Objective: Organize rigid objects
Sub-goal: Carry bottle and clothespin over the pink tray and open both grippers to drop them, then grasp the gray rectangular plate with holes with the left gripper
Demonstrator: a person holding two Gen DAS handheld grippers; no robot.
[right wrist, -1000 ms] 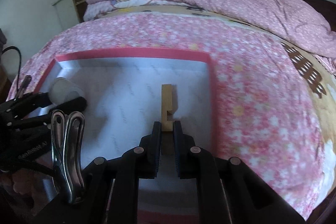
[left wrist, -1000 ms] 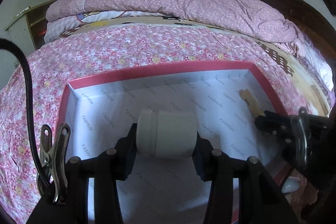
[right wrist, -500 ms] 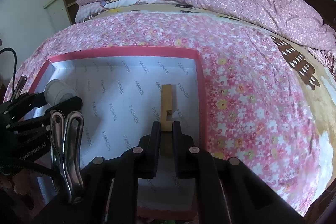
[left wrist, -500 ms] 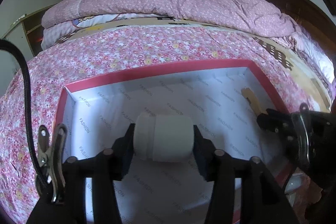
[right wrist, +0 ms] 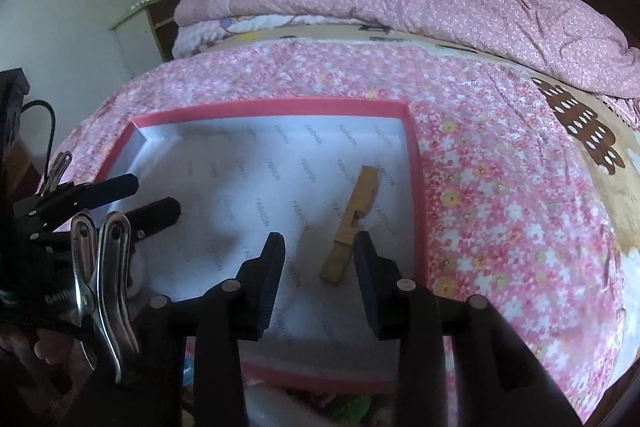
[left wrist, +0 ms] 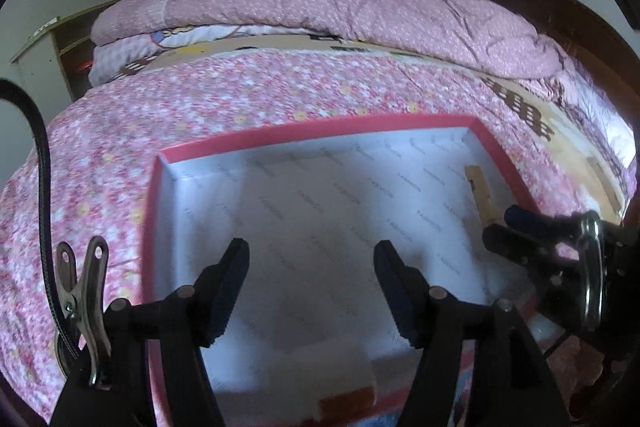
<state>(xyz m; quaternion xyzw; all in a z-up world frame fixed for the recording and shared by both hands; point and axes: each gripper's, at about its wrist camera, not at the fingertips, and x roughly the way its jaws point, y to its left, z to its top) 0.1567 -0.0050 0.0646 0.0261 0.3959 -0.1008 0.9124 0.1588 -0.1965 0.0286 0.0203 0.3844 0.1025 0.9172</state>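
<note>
A red-rimmed box with white printed lining lies on the bed. My left gripper hangs over its floor, jaws opening, nothing between them. A blurred white cylinder lies low in the box, below the fingers. In the right wrist view my right gripper has its jaws opening. The near end of a notched wooden piece lies between them on the lining, tilted, close to the right finger. That wooden piece also shows by the box's right wall, with the right gripper behind it. The left gripper shows at the left.
The box rests on a pink floral sheet. A folded pink quilt lies at the far end of the bed. A shelf unit stands at the left, and a dark headboard at the right. Blurred small items lie in front of the box.
The left jaws have spread and let go of the white cylinder, which now lies lower in view. The right jaws have come off the wooden piece, which now lies tilted.
</note>
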